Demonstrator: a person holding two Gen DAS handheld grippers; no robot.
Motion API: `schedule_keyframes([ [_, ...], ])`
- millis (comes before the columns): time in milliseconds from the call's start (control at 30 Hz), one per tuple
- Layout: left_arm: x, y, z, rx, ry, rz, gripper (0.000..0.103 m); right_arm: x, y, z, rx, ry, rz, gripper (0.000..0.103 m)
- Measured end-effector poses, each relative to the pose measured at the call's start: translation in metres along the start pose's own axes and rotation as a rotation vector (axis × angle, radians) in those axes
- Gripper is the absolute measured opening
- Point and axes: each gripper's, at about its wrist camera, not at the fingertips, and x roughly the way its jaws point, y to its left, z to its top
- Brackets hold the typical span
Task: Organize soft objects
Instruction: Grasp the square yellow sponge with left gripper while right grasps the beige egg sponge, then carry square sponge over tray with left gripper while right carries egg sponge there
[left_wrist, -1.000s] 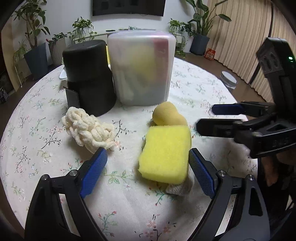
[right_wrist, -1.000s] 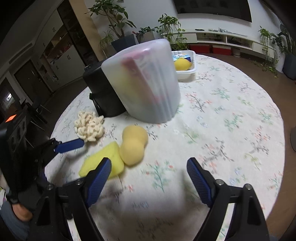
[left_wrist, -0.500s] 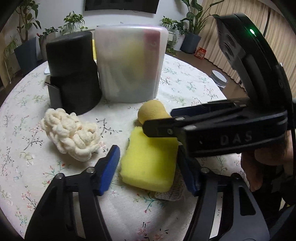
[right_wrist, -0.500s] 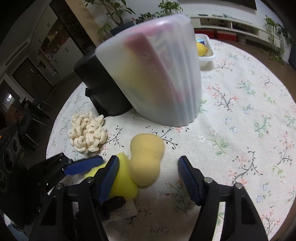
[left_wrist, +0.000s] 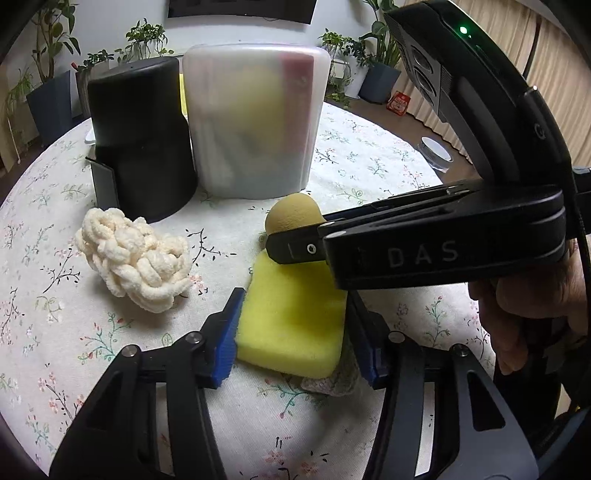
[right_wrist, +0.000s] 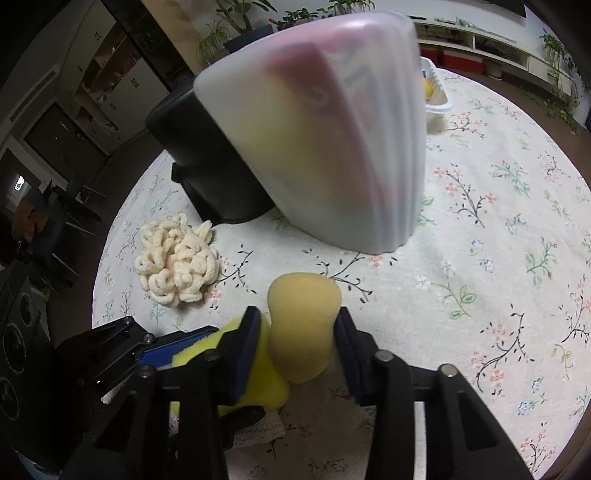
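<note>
Both grippers have closed in since a second ago: the left gripper now pinches the yellow sponge, and the right gripper clamps the tan peanut-shaped sponge. Both sponges lie on the round floral tablecloth, near a cream yarn bundle, black container and frosted bin. Potted plants line the far wall.

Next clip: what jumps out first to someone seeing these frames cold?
Both tools sit at the table's near edge, each closed on something soft: the left tool pinches a bright yellow sponge, and the right tool squeezes a mustard gourd-shaped sponge beside it. Behind them stand a frosted white bin and a black bin, with a cream yarn bundle lying left.
</note>
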Motion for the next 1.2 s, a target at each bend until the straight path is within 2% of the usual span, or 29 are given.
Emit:
schedule_keyframes([
  [67, 0.000, 0.000, 0.000, -0.009, 0.004, -0.005, 0.048, 0.000, -0.001, 0.001, 0.010, -0.004, 0.003, 0.035],
  [200, -0.006, -0.003, 0.000, -0.011, 0.000, 0.002, 0.044, -0.003, -0.006, -0.002, 0.049, -0.017, 0.037, 0.033],
  [433, -0.033, 0.008, -0.005, -0.067, -0.056, 0.009, 0.043, -0.023, -0.009, -0.013, 0.047, -0.073, 0.000, 0.033],
  [600, -0.044, 0.014, -0.014, -0.100, -0.055, 0.021, 0.043, -0.037, -0.012, -0.022, 0.035, -0.088, -0.030, 0.033],
  [833, -0.063, 0.031, -0.022, -0.168, -0.072, 0.088, 0.043, -0.053, -0.014, -0.038, 0.027, -0.093, -0.049, 0.033],
  [1200, -0.118, 0.081, -0.012, -0.236, -0.167, 0.208, 0.043, -0.087, -0.028, -0.045, 0.010, -0.116, -0.101, 0.033],
])
